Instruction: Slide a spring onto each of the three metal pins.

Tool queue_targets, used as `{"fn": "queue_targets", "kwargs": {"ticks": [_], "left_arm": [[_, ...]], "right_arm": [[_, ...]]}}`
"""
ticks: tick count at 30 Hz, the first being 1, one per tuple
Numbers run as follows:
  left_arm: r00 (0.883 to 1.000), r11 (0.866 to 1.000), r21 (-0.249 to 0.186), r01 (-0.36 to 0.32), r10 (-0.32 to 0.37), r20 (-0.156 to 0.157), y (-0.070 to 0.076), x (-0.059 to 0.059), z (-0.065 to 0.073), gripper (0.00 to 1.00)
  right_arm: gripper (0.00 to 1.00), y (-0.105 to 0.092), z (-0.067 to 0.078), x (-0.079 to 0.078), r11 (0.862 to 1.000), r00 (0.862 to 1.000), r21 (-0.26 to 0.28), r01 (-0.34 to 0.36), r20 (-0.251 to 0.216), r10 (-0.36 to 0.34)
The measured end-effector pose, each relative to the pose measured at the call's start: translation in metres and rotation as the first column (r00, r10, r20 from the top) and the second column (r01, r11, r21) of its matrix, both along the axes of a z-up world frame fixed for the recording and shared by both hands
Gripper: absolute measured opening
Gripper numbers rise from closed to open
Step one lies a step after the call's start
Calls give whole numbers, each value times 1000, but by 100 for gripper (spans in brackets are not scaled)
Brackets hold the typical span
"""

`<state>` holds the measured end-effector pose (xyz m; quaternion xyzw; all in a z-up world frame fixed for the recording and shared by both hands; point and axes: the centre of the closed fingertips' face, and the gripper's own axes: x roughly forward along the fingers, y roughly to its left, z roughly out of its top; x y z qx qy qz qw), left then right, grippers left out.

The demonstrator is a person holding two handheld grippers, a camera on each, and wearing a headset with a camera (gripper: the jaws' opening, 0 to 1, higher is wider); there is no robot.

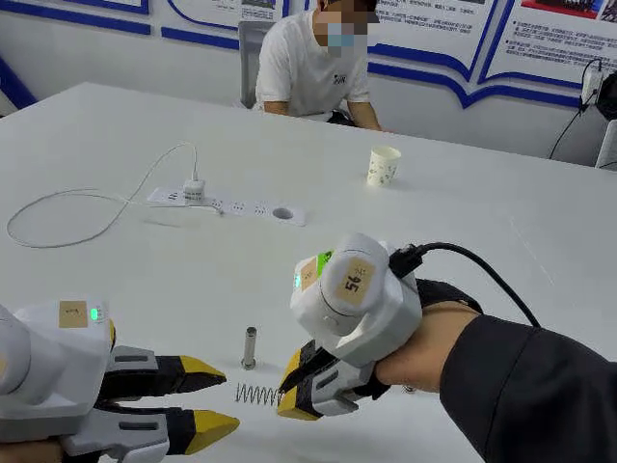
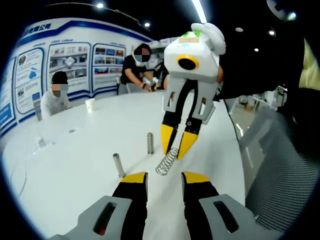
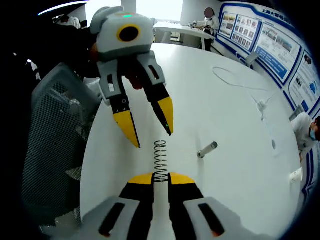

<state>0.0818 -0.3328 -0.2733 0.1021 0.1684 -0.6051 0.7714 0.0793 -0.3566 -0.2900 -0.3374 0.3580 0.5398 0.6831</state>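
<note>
A small coil spring (image 1: 255, 394) (image 3: 160, 160) sticks out sideways, low over the white table (image 1: 463, 241). My right gripper (image 1: 286, 395) (image 3: 161, 179) is shut on one end of it. The spring's free end points at my left gripper (image 1: 231, 396) (image 2: 165, 176), which is open and holds nothing, just short of the spring (image 2: 166, 161). A short metal pin (image 1: 250, 347) (image 3: 207, 149) stands upright just beyond the spring. The left gripper view holds two pins, a bare one (image 2: 118, 165) and a farther one (image 2: 149, 143) that looks ribbed. There the right gripper (image 2: 172, 154) faces the camera.
A white power strip (image 1: 231, 205) with a plugged charger and a looping cable (image 1: 58, 217) lies mid-table. A paper cup (image 1: 383, 165) stands farther back. A person (image 1: 313, 58) sits at the far edge. A mesh chair (image 3: 55, 125) is beside the table.
</note>
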Motion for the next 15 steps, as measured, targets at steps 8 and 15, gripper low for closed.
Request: {"fn": "queue_targets", "kwargs": {"ticks": [8, 15], "left_arm": [[999, 999, -3, 42, -42, 12, -7, -8, 4, 22], [997, 998, -2, 70, -70, 14, -9, -14, 3, 16]], "right_arm": [[11, 2, 6, -9, 999, 999, -11, -33, 10, 33], [11, 4, 10, -16, 998, 998, -20, -67, 19, 68]]}}
